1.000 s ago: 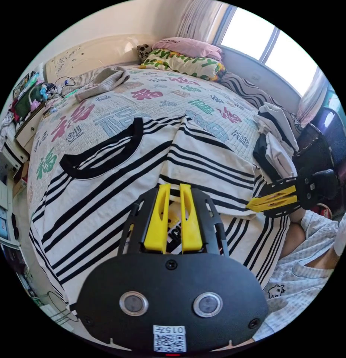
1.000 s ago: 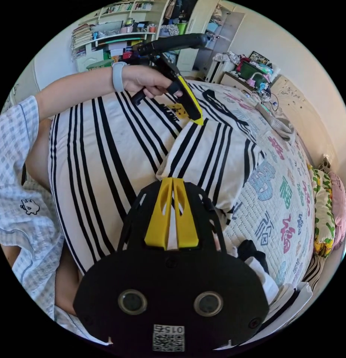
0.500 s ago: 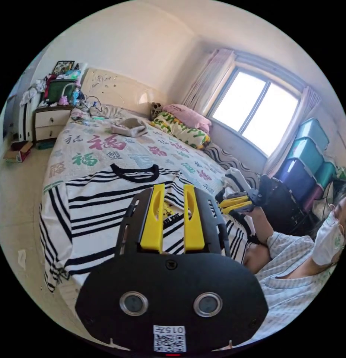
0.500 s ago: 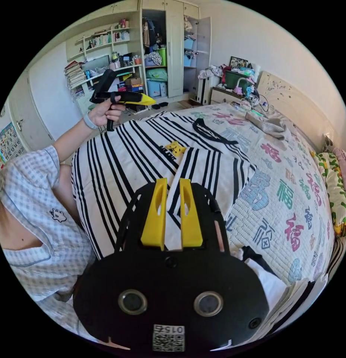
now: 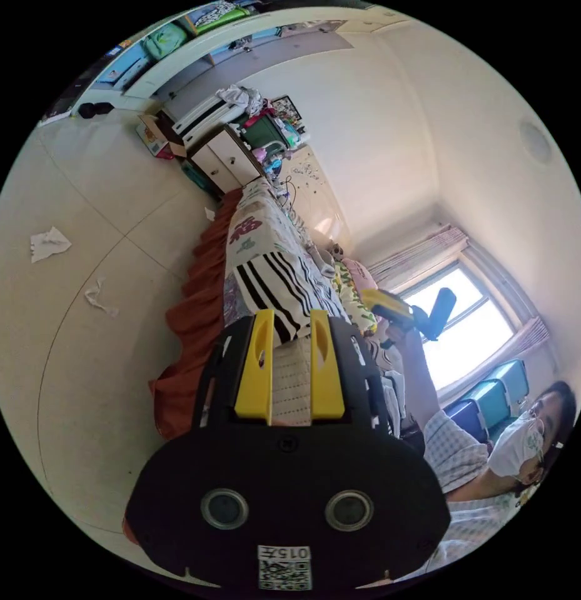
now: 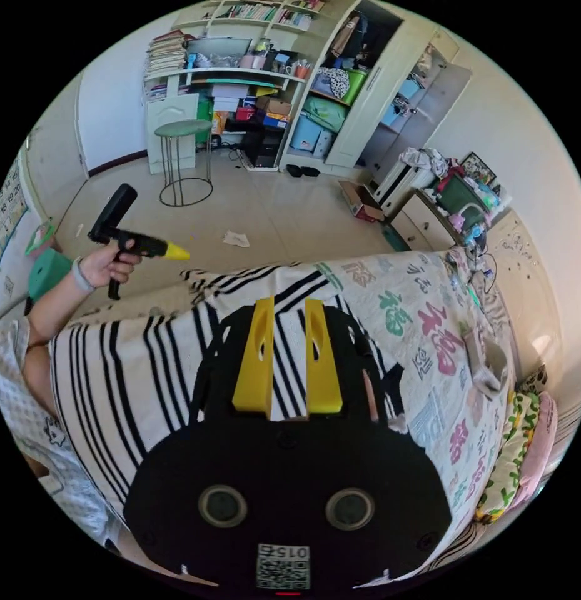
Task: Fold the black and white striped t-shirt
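While grippers [image 6: 287, 312] gape, striped t-shirt [image 6: 134, 375] flat

Left gripper view, rolled sideways, looks along the bed [image 5: 252, 234]; right gripper view overlooks it, perhaps from higher.

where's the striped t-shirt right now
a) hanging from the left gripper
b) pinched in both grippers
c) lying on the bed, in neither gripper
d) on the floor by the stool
c: the striped t-shirt lies on the bed, while the left gripper and the right gripper are both off it with open, empty jaws.
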Demonstrator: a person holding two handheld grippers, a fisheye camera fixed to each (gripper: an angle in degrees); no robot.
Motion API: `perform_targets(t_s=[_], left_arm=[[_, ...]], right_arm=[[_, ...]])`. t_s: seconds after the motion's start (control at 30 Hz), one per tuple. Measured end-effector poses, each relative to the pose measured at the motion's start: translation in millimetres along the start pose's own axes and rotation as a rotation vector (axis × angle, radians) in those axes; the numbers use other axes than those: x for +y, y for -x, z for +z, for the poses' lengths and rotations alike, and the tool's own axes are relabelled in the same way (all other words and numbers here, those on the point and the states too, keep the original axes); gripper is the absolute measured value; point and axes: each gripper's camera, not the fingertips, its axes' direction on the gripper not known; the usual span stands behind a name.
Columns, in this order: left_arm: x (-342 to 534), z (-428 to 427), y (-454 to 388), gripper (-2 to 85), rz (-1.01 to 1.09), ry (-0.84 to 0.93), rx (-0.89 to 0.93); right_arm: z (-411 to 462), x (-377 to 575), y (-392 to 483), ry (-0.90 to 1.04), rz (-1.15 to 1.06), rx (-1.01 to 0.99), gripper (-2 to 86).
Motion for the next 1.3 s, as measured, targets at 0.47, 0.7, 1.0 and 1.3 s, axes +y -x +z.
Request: perform_targets(t_s=[0.47,0.7,1.0,1.3], left_arm=[[-20.7,17.3,5.7,1.3,0.046,0.141,0.139],[-17.9,-7.7,-116.4,0.9,0.439,0.013,0.021],[36.2,52.1,-187.9,7.4,0.653,0.318,-0.034],[78.6,96.2,-210.7,9.3,0.723,0.475,-0.109]], right_arm=[[117.4,-113.8,-56.8,0.265,0.038,-0.135,-0.5],[-8.5,-12.8,-125.8,-0.229,0.245,-0.246,-0.5],[-37.0,136.9,-164.3,0.007,0.295,-0.382,7.5],[5.9,31.7,-150.8,0.050,0.133,-0.419,12.6]])
